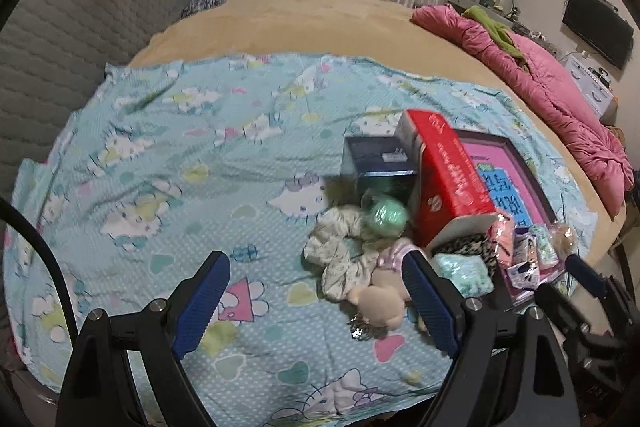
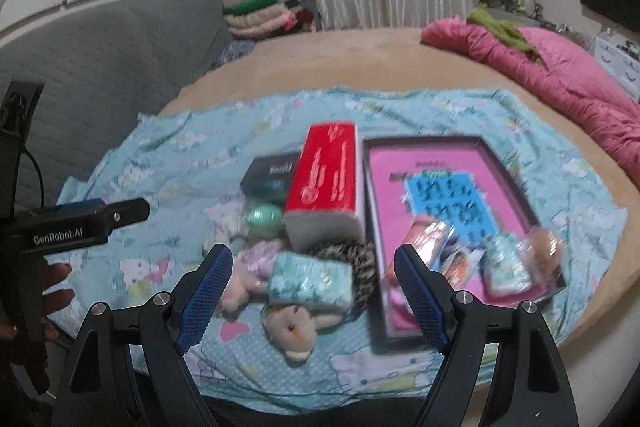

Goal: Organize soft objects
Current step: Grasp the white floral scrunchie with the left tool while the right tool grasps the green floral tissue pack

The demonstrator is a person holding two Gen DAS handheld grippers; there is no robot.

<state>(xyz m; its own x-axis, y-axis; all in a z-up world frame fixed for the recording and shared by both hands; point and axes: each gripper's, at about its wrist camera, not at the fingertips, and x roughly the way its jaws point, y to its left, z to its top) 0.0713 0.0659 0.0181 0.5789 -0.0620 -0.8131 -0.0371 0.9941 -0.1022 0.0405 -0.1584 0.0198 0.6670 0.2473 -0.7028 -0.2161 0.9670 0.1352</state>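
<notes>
Both sets of jaws hung released. A few packets lay in the pink tray at three o'clock — teddy, scrunchie, ball waited on the bed.

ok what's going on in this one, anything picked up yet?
Nothing is held yet. A person has both grippers over a bed covered by a blue cartoon sheet. The left gripper and right gripper both have their jaws open and empty. Soft items lie in a pile beside a red box: a beige plush toy, a teal packet and a pale scrunchie. A few small packets already sit in the pink tray to the right.
</notes>
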